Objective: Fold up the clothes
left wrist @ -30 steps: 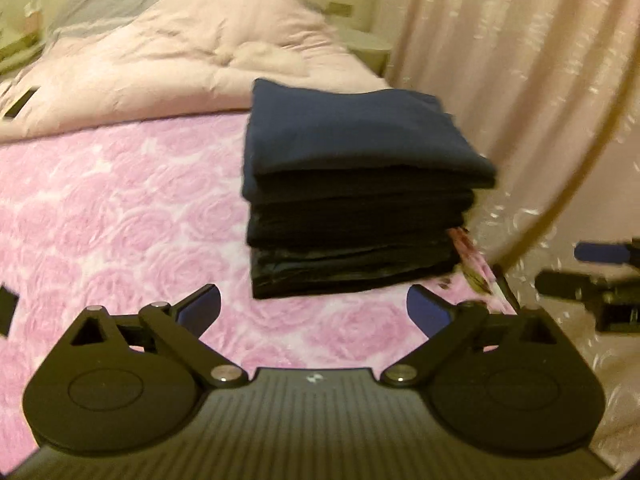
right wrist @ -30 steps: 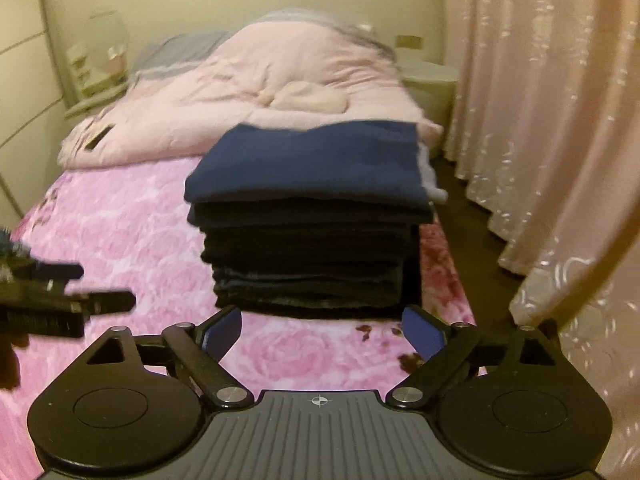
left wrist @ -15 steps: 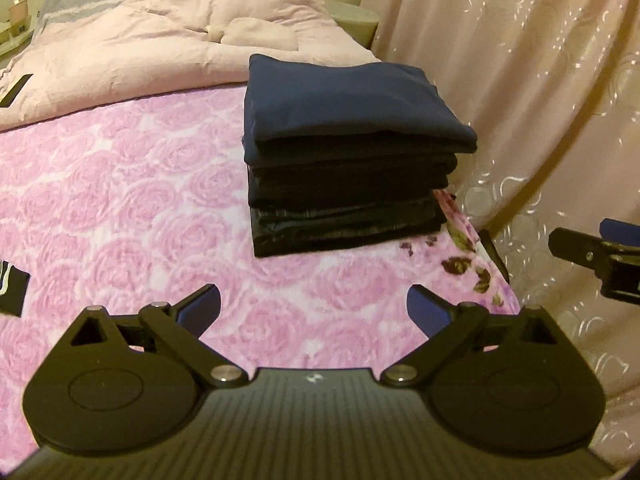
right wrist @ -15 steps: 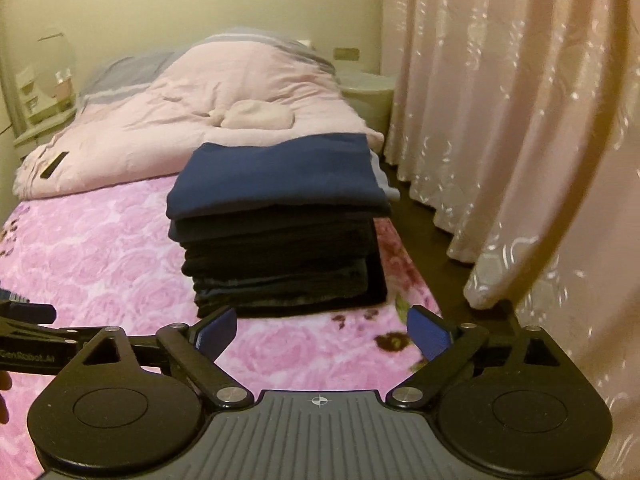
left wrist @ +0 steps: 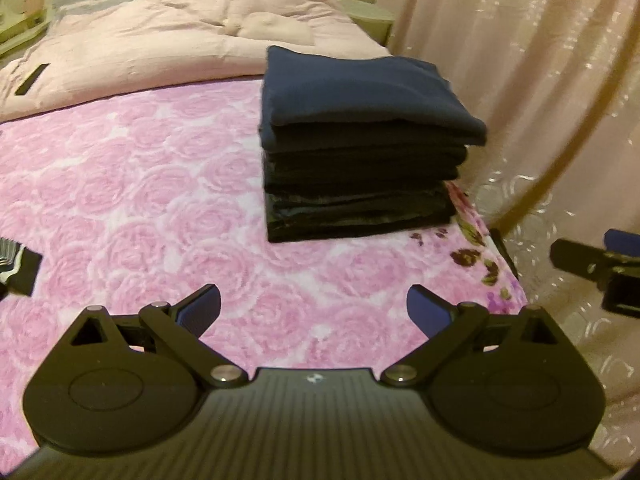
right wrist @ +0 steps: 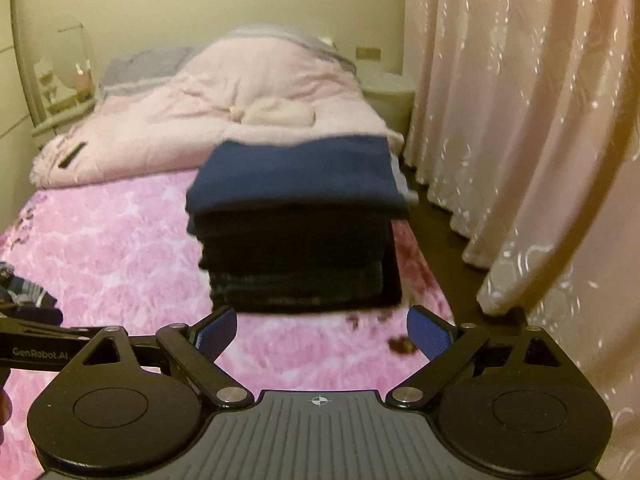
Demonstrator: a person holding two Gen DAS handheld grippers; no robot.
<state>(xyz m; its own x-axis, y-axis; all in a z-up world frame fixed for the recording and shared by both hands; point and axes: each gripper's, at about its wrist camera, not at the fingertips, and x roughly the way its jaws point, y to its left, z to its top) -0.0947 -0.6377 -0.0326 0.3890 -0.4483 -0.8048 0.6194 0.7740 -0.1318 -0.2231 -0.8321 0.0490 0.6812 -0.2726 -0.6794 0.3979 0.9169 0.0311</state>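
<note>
A stack of folded dark clothes [left wrist: 360, 160] with a navy piece on top sits near the bed's right edge on the pink rose blanket [left wrist: 140, 200]. In the right wrist view the same stack [right wrist: 300, 232] looks blurred, straight ahead. My left gripper [left wrist: 314, 306] is open, empty, hovering short of the stack over the blanket. Also open and holding nothing, my right gripper [right wrist: 322, 332] hangs just in front of the stack. The right gripper's tip [left wrist: 592, 264] shows at the left wrist view's right edge.
A pale pink duvet [left wrist: 180, 40] is heaped at the bed's head. Pink curtains [right wrist: 520, 120] hang along the right, with dark floor [right wrist: 440, 240] between them and the bed. A striped dark garment [left wrist: 16, 264] lies at the left edge. A nightstand [right wrist: 388, 92] stands by the far wall.
Both grippers pulled back from the stack and stayed open. The right wrist view then swung, so the stack sits centred and blurred in it.
</note>
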